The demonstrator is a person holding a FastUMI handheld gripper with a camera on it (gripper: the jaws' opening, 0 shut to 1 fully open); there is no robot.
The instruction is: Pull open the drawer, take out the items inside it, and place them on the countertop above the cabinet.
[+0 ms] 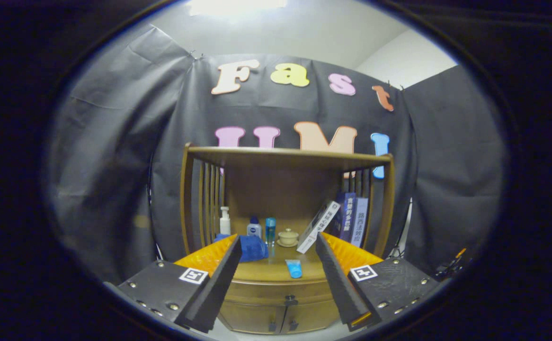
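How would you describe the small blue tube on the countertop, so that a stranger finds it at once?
Start at the wooden cabinet with the shelf frame above. On its countertop, near the front edge, between the open gripper's fingers, lies the small blue tube. Unlike the bottles standing behind, it lies flat and alone.
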